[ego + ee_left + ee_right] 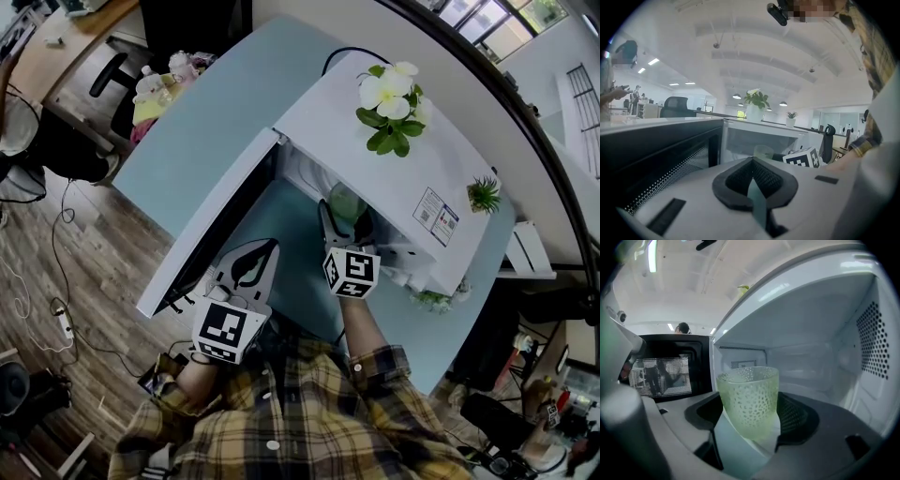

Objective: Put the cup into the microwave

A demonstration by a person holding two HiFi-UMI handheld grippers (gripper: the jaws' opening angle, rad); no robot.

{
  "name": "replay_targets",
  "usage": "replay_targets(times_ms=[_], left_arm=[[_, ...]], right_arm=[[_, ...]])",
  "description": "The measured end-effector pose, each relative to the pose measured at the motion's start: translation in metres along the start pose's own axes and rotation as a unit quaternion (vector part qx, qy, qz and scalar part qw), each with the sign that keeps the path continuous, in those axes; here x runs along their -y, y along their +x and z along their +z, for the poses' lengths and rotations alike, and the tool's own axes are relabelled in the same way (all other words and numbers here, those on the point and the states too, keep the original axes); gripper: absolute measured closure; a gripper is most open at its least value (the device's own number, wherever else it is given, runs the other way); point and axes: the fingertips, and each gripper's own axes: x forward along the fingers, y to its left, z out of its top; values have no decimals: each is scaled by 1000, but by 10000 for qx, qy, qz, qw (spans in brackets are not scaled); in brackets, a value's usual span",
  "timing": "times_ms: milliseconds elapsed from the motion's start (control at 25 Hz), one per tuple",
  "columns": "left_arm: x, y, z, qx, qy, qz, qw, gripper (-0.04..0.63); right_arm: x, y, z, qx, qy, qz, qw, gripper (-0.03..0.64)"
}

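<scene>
A pale green dimpled glass cup stands upright between the jaws of my right gripper, which is shut on it. In the head view the cup and the right gripper are at the mouth of the open white microwave. The white cavity surrounds the cup; I cannot tell whether it touches the floor. My left gripper hangs shut and empty below the open door. From the left gripper view I see the cup in the opening.
The microwave sits on a light blue table. A white flower plant and a small green plant stand on its top. The door swings out to the left. Wooden floor with cables lies left of the table.
</scene>
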Motion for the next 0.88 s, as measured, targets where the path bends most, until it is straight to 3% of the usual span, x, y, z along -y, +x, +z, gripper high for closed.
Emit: replay_targets(times_ms=[480, 880], left_arm=[[-2, -5, 1, 48, -13, -12, 10000, 603], [1, -7, 1, 67, 0, -51, 10000, 603]], right_arm=[[3, -1, 0, -15, 320, -8, 9995, 258], [3, -22, -8, -41, 90, -222, 9997, 264]])
